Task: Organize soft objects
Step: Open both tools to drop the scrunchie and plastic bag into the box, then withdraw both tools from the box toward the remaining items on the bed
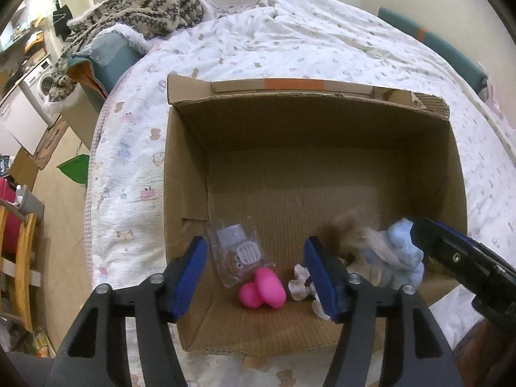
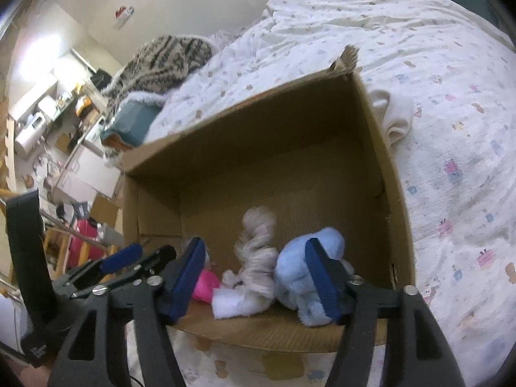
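Observation:
An open cardboard box sits on the bed. Inside near its front lie a pink soft toy, a clear plastic packet, a small white soft piece, a grey-white plush and a light blue plush. My left gripper is open and empty, held over the box's front edge above the pink toy. My right gripper is open over the box's front, its fingers straddling the grey-white plush and the light blue plush; its right pad covers part of the blue plush. The pink toy shows partly behind the left pad.
The bed's patterned white quilt surrounds the box. A striped knit blanket lies at the far left. A white cloth lies beside the box's right wall. Furniture and a washing machine stand left of the bed.

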A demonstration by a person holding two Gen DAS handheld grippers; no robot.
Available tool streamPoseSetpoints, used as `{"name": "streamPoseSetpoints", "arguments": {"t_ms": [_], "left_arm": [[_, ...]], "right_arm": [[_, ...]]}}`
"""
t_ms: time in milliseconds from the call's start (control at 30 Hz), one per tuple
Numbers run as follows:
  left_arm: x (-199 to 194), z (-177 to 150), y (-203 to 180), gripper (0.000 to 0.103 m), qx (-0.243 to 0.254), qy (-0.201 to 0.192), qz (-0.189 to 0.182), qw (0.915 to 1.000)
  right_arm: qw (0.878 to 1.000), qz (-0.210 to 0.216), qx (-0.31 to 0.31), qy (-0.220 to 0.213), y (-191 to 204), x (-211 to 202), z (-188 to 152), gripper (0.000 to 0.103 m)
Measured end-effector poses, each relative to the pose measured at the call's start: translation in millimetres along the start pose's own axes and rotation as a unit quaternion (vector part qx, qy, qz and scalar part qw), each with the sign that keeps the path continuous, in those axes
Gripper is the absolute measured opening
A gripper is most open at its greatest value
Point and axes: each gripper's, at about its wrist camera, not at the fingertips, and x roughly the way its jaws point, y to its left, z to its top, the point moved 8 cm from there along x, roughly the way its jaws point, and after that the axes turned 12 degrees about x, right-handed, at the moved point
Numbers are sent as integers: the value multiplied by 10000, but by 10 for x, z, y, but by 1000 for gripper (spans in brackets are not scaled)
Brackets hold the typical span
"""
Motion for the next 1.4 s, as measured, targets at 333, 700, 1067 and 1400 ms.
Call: {"name": "streamPoseSetpoints", "arguments": {"t_ms": [333,700,1067,1400], "left_arm": [[-165,-105,61,60,-84,-137,45,9999],[-459,-426,203,60,-365,-472,50,9982],[-624,-857,384,60,-811,-675,86,9944],[-486,-1102,419,60,-1079,-571,41,9925]], "right_arm": [[9998,-141,154,-51,-100,-108,-41,69],[9985,-437,185,-277,-158,-337,-206,69],[9960,-742,403,-275,-363,-572,-556,69],[9916,-1130,629,15,-567,-472,-895,69]]}}
